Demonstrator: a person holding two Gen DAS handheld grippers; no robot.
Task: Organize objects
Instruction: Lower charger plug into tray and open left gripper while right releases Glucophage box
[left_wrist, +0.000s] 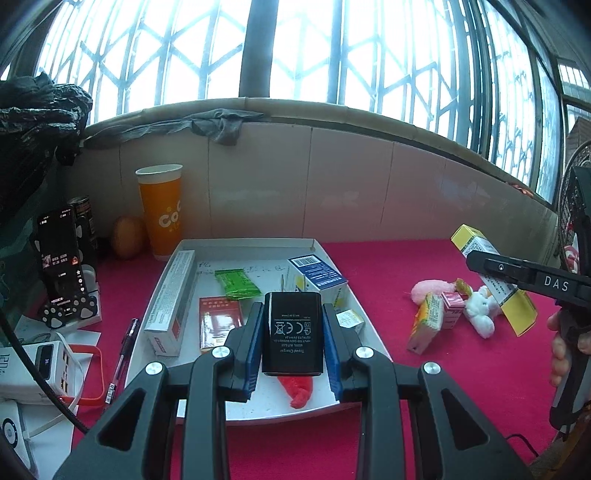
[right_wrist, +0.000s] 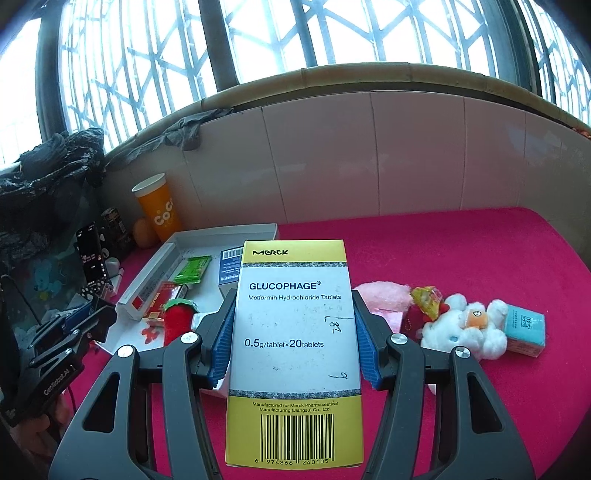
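My left gripper (left_wrist: 293, 334) is shut on a black travel charger (left_wrist: 292, 332), held above the white tray (left_wrist: 147, 321). The tray holds a long white box (left_wrist: 171, 301), a red packet (left_wrist: 219, 326), a green sachet (left_wrist: 236, 283), a blue and white box (left_wrist: 317, 277) and a red plush strawberry (left_wrist: 300, 389). My right gripper (right_wrist: 293, 334) is shut on a yellow and white Glucophage tablet box (right_wrist: 295, 350), lifted over the red cloth (right_wrist: 461, 251). In the left wrist view this box (left_wrist: 495, 284) shows at the far right in the right gripper.
On the cloth lie a pink plush (right_wrist: 384, 295), a white plush toy (right_wrist: 465, 328), a teal box (right_wrist: 524, 328) and small yellow and red boxes (left_wrist: 428, 325). An orange cup (left_wrist: 160, 210), a phone on a stand (left_wrist: 61, 266), a pen (left_wrist: 123, 358) and a power bank (left_wrist: 40, 369) stand left of the tray.
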